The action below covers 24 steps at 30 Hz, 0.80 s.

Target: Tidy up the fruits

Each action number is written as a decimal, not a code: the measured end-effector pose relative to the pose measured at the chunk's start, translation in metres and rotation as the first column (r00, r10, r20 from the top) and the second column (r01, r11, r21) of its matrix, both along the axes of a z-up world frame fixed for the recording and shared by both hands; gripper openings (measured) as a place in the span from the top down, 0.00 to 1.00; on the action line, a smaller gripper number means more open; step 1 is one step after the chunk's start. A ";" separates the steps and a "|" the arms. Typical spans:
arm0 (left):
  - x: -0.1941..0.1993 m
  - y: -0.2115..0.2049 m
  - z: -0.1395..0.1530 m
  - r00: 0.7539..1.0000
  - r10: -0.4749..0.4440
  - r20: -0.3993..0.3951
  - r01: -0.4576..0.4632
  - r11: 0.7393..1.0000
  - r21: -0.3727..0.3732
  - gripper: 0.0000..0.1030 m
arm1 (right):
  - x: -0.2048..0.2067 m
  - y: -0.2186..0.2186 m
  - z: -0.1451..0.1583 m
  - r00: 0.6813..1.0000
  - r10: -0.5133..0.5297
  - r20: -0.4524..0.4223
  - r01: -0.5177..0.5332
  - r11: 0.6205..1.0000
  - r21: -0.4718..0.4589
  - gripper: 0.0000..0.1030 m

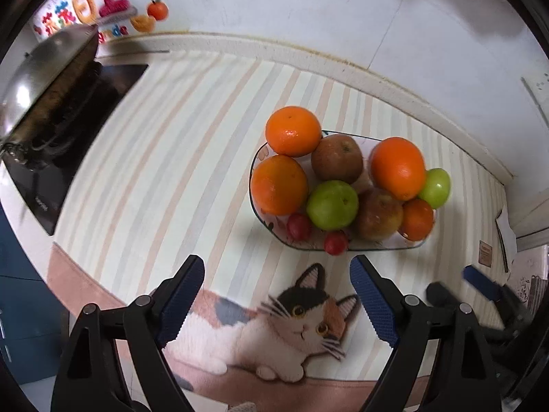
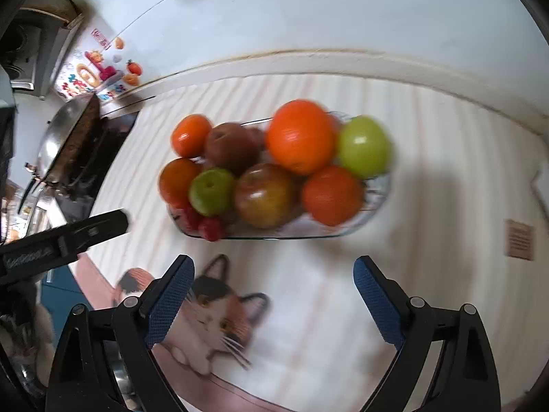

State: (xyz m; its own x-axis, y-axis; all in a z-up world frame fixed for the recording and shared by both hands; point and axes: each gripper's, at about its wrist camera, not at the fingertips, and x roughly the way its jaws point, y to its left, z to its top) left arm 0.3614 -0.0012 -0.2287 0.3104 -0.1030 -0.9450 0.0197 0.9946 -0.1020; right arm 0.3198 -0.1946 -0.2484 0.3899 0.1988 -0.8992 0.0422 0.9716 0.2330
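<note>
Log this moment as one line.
left gripper open, empty | right gripper open, empty | fruit piled in glass dish | mat below

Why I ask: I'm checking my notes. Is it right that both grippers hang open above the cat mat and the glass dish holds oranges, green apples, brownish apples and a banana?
Not quite: there is no banana. The left wrist view shows the glass dish holding oranges, green apples, brownish apples and small red fruits. The left gripper and right gripper do hang open above the cat mat.
</note>
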 end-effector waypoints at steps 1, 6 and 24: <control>-0.006 -0.001 0.005 1.000 0.002 0.009 -0.002 1.000 0.002 0.16 | -0.004 -0.005 0.006 1.000 -0.004 0.006 0.004 1.000 -0.011 0.06; -0.033 -0.007 0.038 0.997 0.005 0.082 -0.006 1.000 0.013 0.16 | -0.026 -0.018 0.048 0.998 -0.010 0.065 0.013 0.998 -0.056 0.05; -0.129 -0.030 0.128 0.960 0.062 0.274 -0.071 0.997 0.023 0.16 | -0.106 -0.031 0.176 0.959 0.098 0.266 -0.061 0.988 -0.142 0.04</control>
